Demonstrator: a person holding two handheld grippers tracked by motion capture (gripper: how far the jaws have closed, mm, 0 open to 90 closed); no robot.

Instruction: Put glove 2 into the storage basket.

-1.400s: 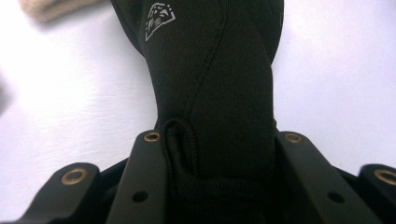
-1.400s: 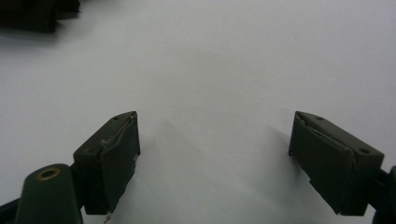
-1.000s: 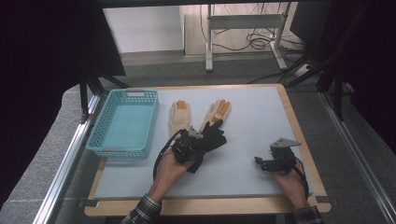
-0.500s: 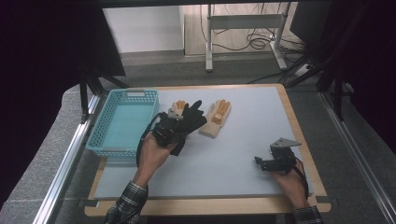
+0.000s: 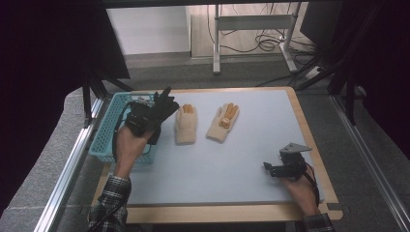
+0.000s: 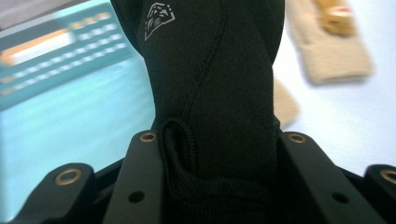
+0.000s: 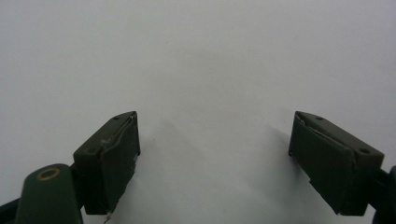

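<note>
Clamping black glove (image 6: 212, 70), left gripper (image 5: 145, 117) now over blue basket (image 5: 104, 137), off beige gloves; right gripper (image 7: 215, 158) spread, unmoved.

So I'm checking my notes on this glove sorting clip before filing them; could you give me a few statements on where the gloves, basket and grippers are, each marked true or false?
1. The left gripper grips a black fabric glove. True.
2. That glove lies flat on the pale table top. False: it is held up by the turquoise plastic basket.
3. Two beige knitted gloves lie side by side on the table. True.
4. The right gripper holds a beige glove. False: its fingers stand apart with nothing between them.
5. The basket sits at the table's right edge. False: it sits at the left edge.
</note>
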